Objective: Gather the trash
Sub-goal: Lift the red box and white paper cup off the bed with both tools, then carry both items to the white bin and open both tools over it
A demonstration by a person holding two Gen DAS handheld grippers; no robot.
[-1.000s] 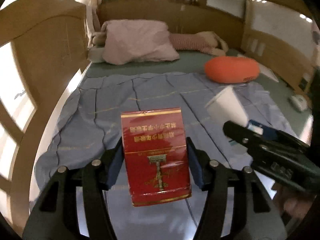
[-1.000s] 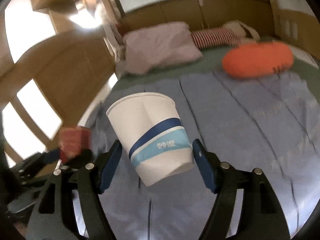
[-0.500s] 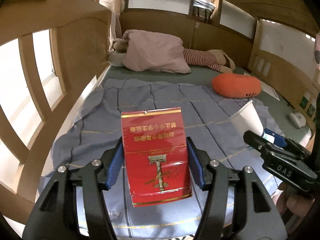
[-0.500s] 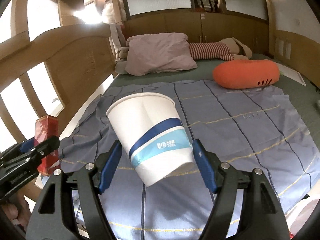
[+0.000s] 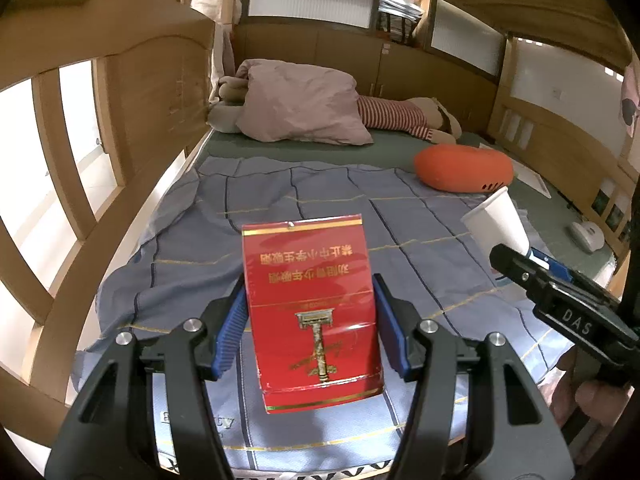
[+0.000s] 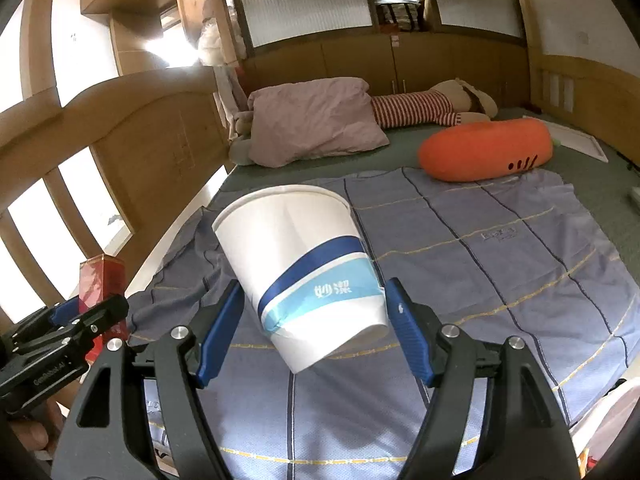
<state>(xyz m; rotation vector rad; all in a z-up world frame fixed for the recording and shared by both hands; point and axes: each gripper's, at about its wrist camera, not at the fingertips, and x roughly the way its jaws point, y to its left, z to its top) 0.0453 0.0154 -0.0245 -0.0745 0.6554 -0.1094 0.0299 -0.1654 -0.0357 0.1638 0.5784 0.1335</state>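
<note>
While both pieces of trash are held off the bed, the pickup half of the job looks done. Nearest in the left wrist view, the red carton [image 5: 314,312] is clamped between the blue pads of the left gripper [image 5: 310,322], label upside down. In the right wrist view, the paper cup [image 6: 304,272] is pinched low on its body by the right gripper [image 6: 314,326], tilted, mouth away from the claw. Just beyond and below both claws, the blue checked blanket [image 6: 500,248] is spread flat, nothing loose seen on it. Farther ahead lie an orange cushion [image 6: 484,150] and a pink pillow [image 6: 316,120]. No bin is seen, so disposal is judged still left.
</note>
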